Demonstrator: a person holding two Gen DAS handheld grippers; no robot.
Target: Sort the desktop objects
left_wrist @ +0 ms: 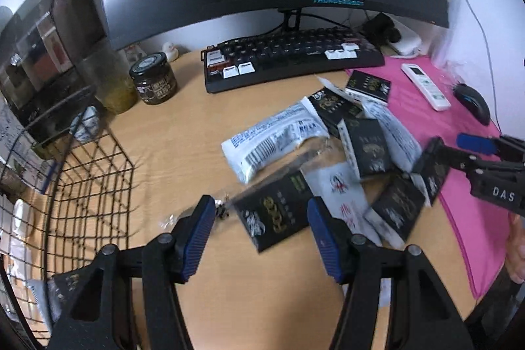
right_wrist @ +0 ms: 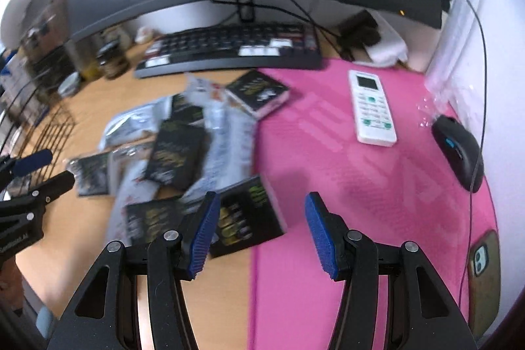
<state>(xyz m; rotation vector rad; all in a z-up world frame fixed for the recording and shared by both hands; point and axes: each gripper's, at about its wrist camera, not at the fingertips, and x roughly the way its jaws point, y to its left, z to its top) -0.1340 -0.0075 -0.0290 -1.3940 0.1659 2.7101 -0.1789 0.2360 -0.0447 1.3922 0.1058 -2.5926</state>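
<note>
2 grippers w/ jaws wide, left gripper (left_wrist: pixel 261 214), right gripper (right_wrist: pixel 262 220), approx. 6 black packets (left_wrist: pixel 274 212), 1 wire basket (left_wrist: pixel 95 182), 1 remote (right_wrist: pixel 370 107), 1 mouse (right_wrist: pixel 459 150).

Wood-look desk (left_wrist: pixel 183 133), pink cloth mat (right_wrist: pixel 377 186), black wire basket (left_wrist: pixel 95 186), glossy plastic pkts (left_wrist: pixel 275 143).

One keyboard (left_wrist: pixel 288 54), one remote (left_wrist: pixel 426 86), one mouse (left_wrist: pixel 474 102), one jar (left_wrist: pixel 153 77).

Bare wooden desk (left_wrist: pixel 183 133) lies open between wire basket (left_wrist: pixel 95 186) and packet pile (left_wrist: pixel 344 153). Keyboard (left_wrist: pixel 288 54) and jar (left_wrist: pixel 152 77) block the rear. Pink mat (right_wrist: pixel 377 186) is bare before the remote (right_wrist: pixel 370 107).
</note>
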